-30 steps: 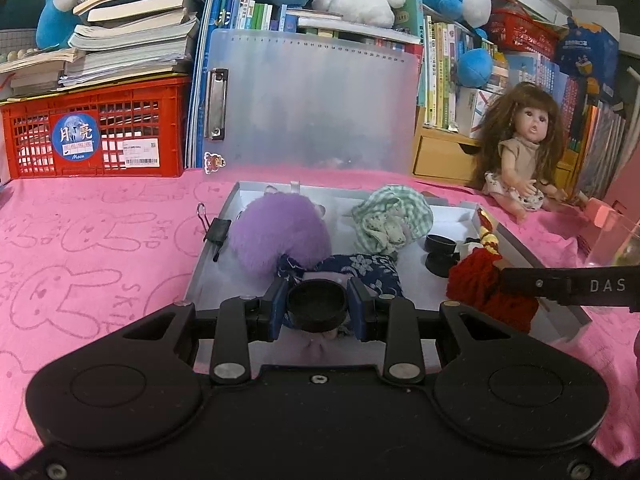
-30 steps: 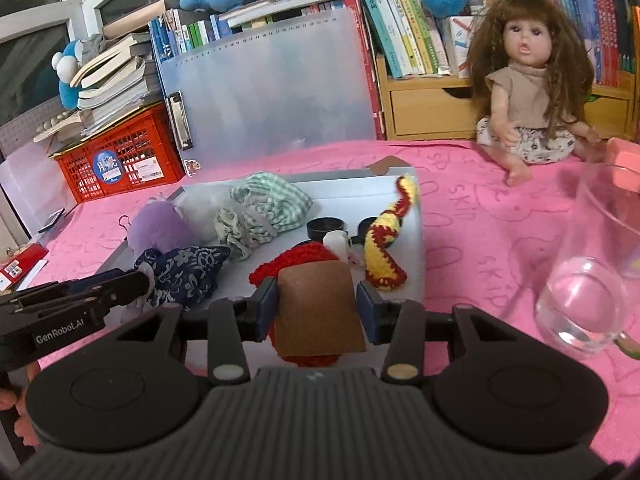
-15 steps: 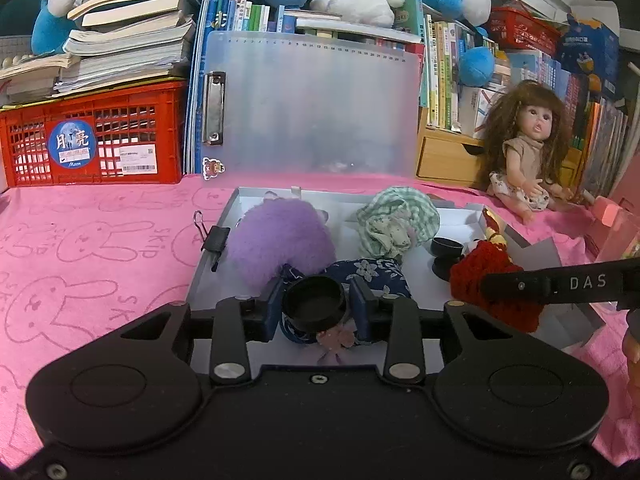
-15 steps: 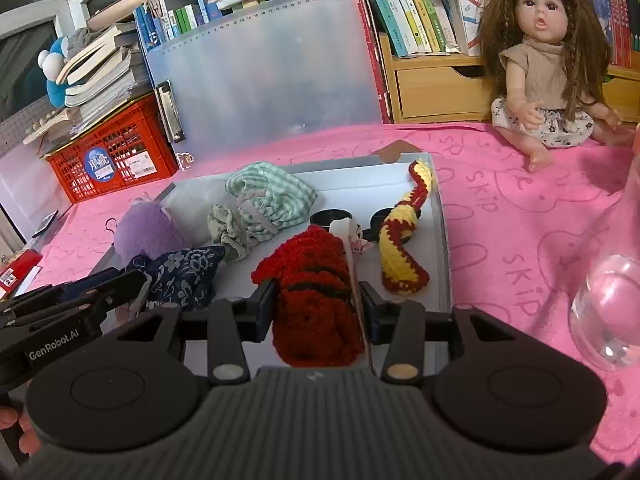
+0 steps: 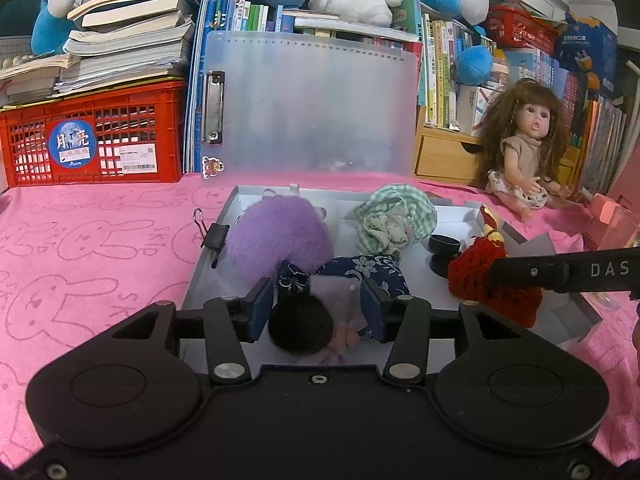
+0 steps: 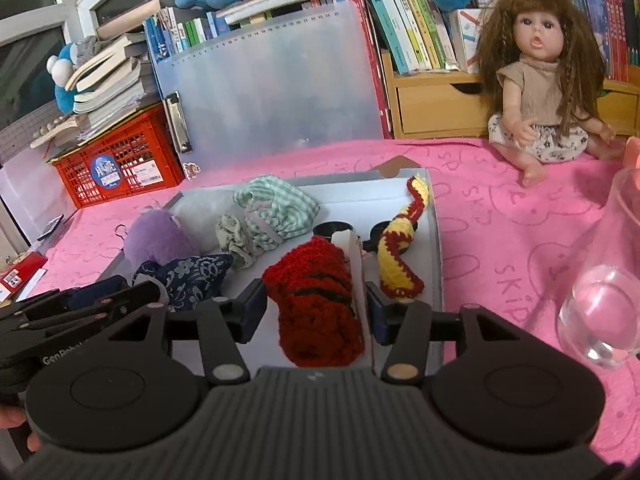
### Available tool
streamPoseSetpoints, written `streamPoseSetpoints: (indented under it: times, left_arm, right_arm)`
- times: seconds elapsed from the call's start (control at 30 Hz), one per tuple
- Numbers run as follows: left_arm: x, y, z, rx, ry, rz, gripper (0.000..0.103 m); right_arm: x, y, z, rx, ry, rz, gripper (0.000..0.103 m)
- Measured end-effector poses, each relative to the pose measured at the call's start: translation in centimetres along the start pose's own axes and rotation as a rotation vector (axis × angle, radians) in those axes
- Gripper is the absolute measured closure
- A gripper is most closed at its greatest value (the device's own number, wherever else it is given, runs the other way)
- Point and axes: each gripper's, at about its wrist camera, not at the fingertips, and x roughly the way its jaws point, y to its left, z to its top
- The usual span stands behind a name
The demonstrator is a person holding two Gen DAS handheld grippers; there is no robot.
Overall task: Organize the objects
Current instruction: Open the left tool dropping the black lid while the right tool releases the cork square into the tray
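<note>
A grey tray [image 5: 208, 264] on the pink cloth holds a purple fluffy ball [image 5: 280, 236], a green checked scrunchie [image 5: 396, 216], a navy floral cloth [image 5: 360, 272] and a red knitted piece [image 6: 316, 296]. My left gripper [image 5: 318, 304] hangs over the tray's near edge. Its jaws are opening, and a small black round object [image 5: 300, 326] on a lilac piece lies loose between them. My right gripper [image 6: 316, 308] straddles the red knitted piece and its white card [image 6: 356, 276]. Its jaws are also opening, and the piece rests on the tray [image 6: 436, 240].
A yellow-and-red knitted snake [image 6: 400, 248] and black caps [image 6: 332, 229] lie at the tray's right. A clear glass [image 6: 604, 288] stands close on the right and a doll [image 6: 548, 92] sits behind it. A red crate [image 5: 96, 136], a translucent clipboard [image 5: 308, 108] and books line the back.
Both pairs of jaws have widened. The left one let go of the black round object, which sank onto the tray. The right one's brown card turned edge-on and the red knit dropped down.
</note>
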Motion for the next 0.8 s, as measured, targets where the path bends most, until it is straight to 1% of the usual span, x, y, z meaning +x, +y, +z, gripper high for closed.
streamPoseSetpoints:
  times: [0.23,0.33,0.4,0.47,0.63,0.73,0.8]
  left_arm:
    - [-0.6,-0.2,0.0,0.000,-0.010,-0.016,0.044]
    - [-1.0,-0.3,0.1,0.006,-0.018,-0.022,0.036]
    - [-1.1,-0.4,0.2,0.012,-0.024,-0.023,0.029]
    - [-1.4,-0.5,0.2,0.016,-0.030,-0.023,0.025]
    - [-1.9,-0.4,0.4,0.011,-0.036,-0.035,0.021]
    - [-2.2,-0.5,0.5,0.010,-0.040,-0.042,0.017]
    - [-2.5,-0.5,0.5,0.011,-0.044,-0.047,0.012]
  right_arm:
    - [-0.8,0.3,-0.1,-0.020,-0.022,0.001,0.024]
    - [-1.0,0.2,-0.2,-0.020,-0.026,0.002,0.021]
    - [-1.1,0.2,-0.2,-0.022,-0.032,0.001,0.020]
    - [-1.3,0.2,-0.2,-0.025,-0.039,-0.002,0.019]
    - [-2.1,0.2,-0.2,-0.032,-0.061,0.003,0.015]
    - [-2.7,0.3,-0.1,-0.040,-0.079,0.006,0.012]
    - [-3.1,0.3,-0.1,-0.042,-0.089,0.011,0.011]
